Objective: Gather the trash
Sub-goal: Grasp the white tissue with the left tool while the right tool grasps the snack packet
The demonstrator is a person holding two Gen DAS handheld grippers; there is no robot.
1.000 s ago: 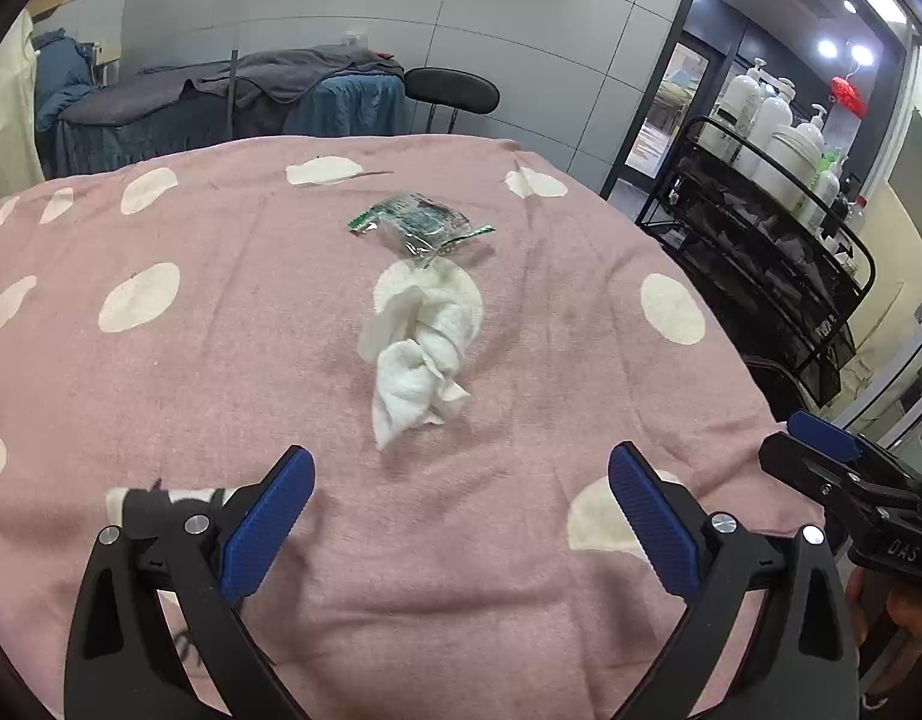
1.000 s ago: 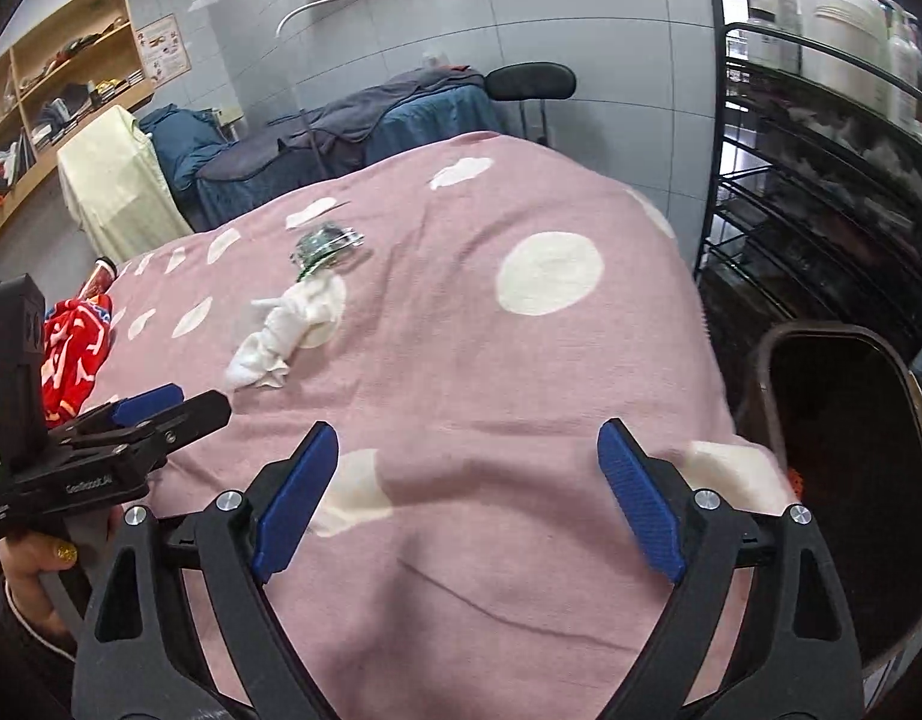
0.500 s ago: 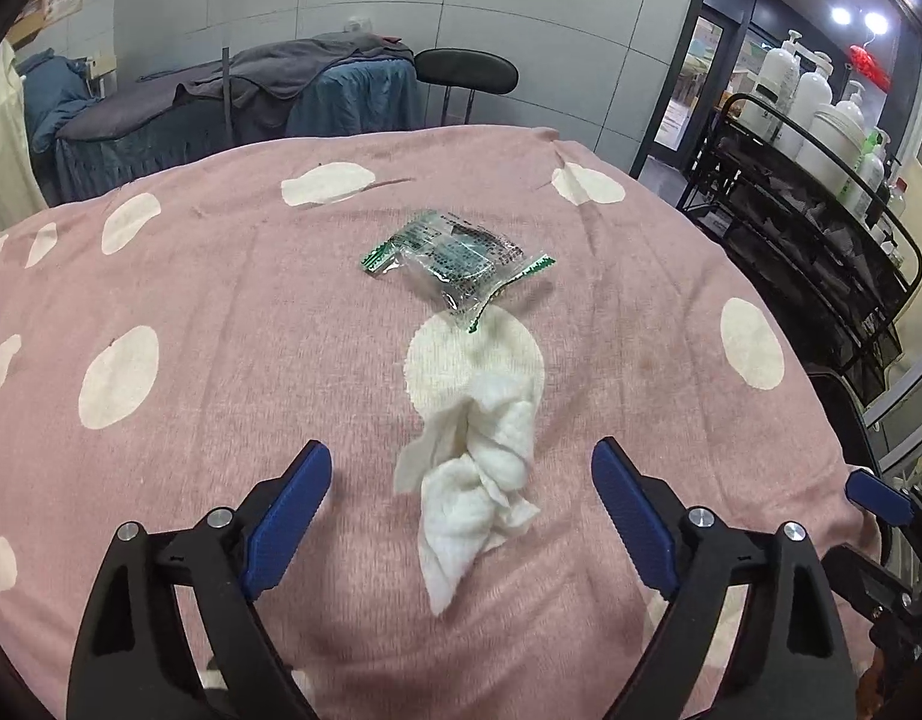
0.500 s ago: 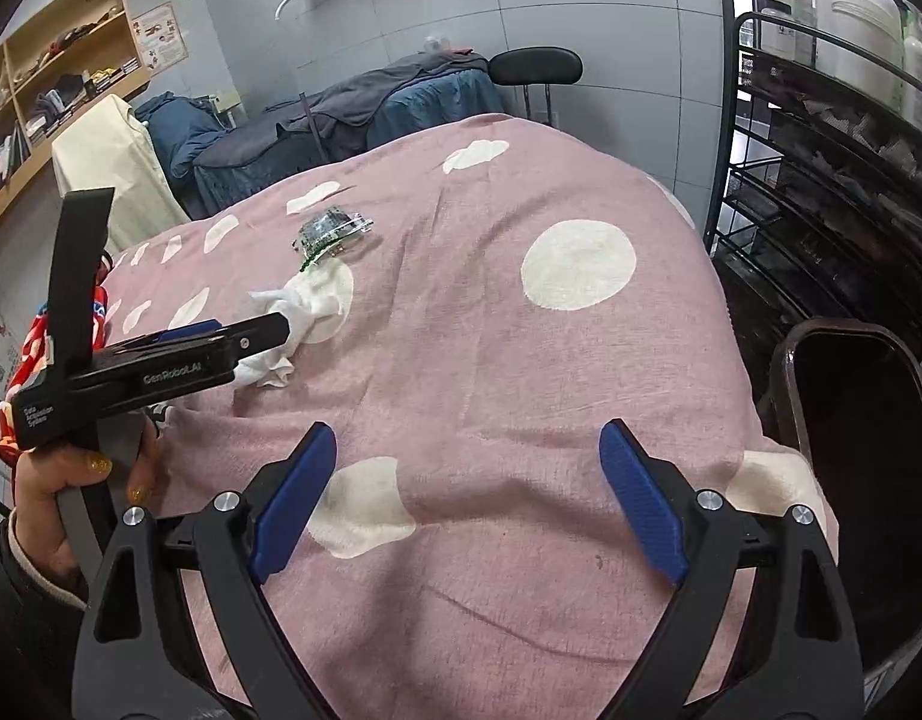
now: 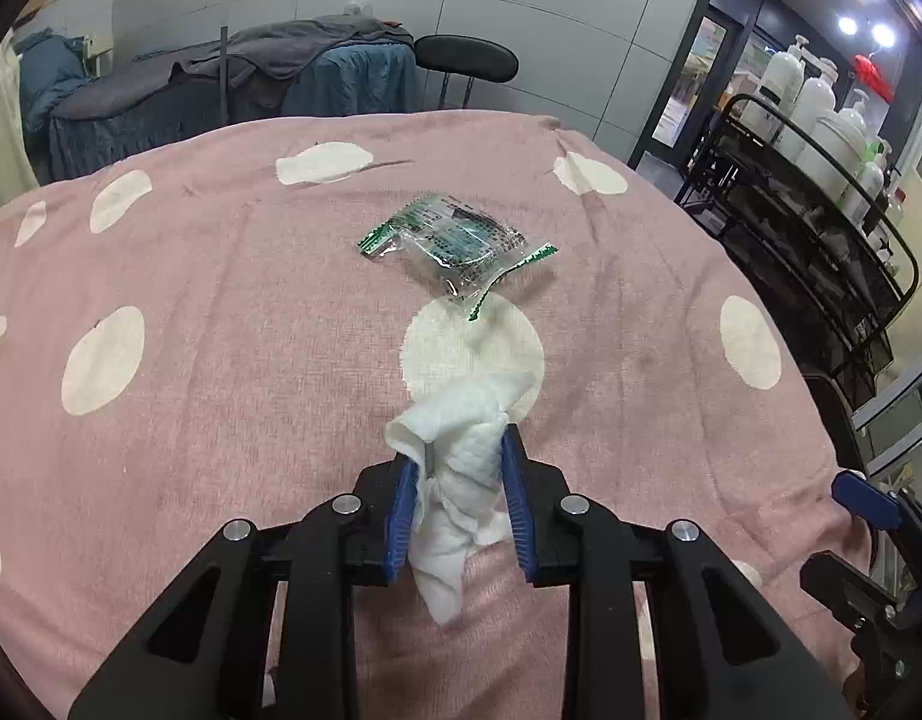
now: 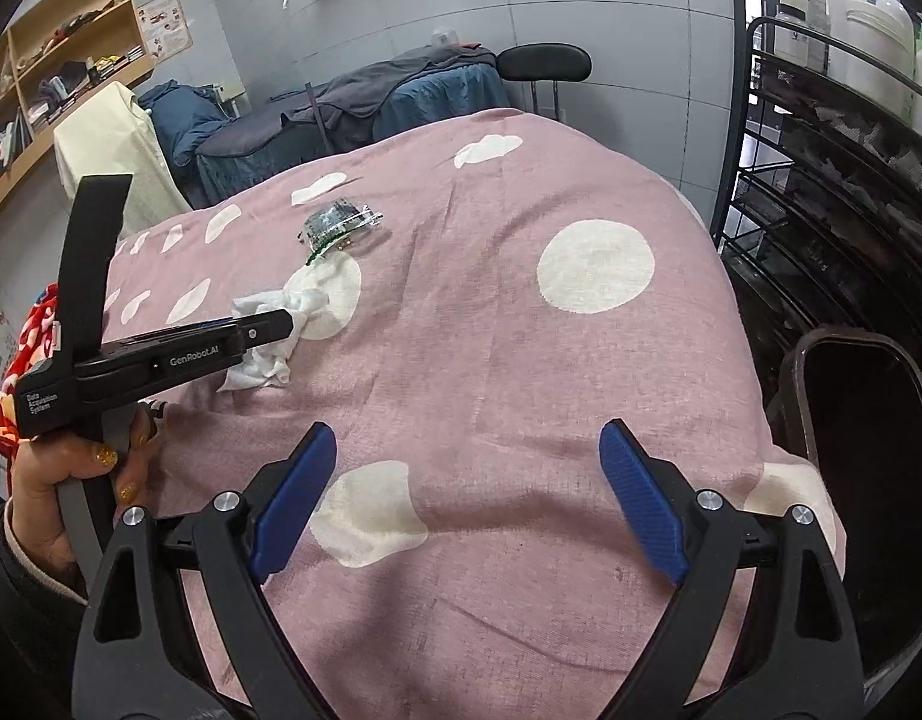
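Left tool (image 5: 458,456) closed on tissue (image 5: 461,450); bin (image 6: 869,456) seemingly dark.

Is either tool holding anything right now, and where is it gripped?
The left tool pinches the crumpled white tissue around its middle; the right tool holds nothing.

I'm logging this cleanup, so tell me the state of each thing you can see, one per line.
left gripper: shut on the tissue
crumpled tissue: pinched between the blue pads, tail hanging onto the blanket
plastic wrapper: lying loose on the blanket, untouched
right gripper: open, empty, above the blanket
dark bin: open, beside the bed
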